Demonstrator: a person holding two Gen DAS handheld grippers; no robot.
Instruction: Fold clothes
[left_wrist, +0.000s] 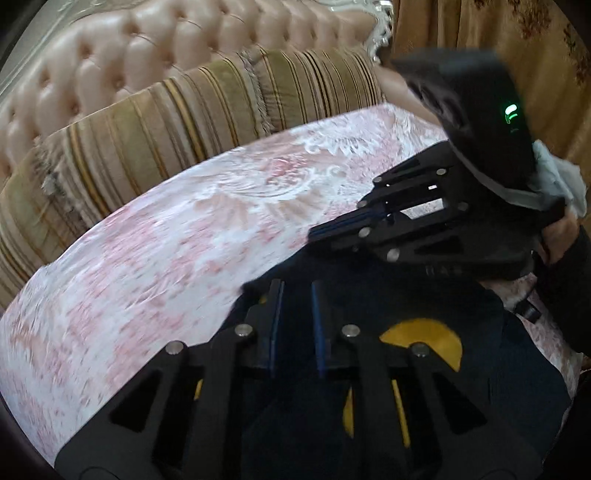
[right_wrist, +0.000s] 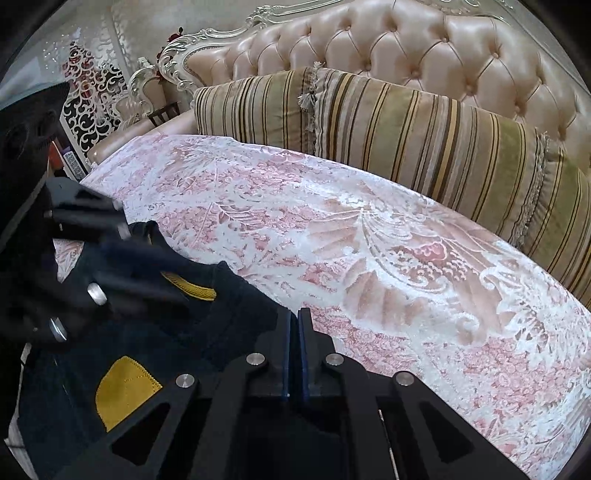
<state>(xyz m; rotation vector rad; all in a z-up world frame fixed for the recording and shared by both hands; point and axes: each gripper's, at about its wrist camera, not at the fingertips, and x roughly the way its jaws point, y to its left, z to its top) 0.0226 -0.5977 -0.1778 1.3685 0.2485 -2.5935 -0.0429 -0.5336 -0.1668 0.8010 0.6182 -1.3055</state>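
A dark navy garment (left_wrist: 424, 306) with yellow patches (left_wrist: 424, 336) lies on the pink and white patterned bed cover; in the right wrist view the garment (right_wrist: 155, 332) fills the lower left. My left gripper (left_wrist: 295, 291) hovers just over it, open, with a narrow gap between its blue pads. It shows blurred at the left of the right wrist view (right_wrist: 147, 266). My right gripper (right_wrist: 294, 317) has its pads pressed together at the garment's far edge, which rises to its tips. From the left wrist view the right gripper (left_wrist: 314, 234) points left, and a hand (left_wrist: 561, 236) holds it.
The bed cover (right_wrist: 369, 258) stretches wide to the right. Striped cushions (right_wrist: 424, 129) lean on a tufted pink headboard (right_wrist: 406, 48) behind it. A gold curtain (left_wrist: 480, 29) hangs at the far right, and an ornate white screen (right_wrist: 88, 96) stands at the left.
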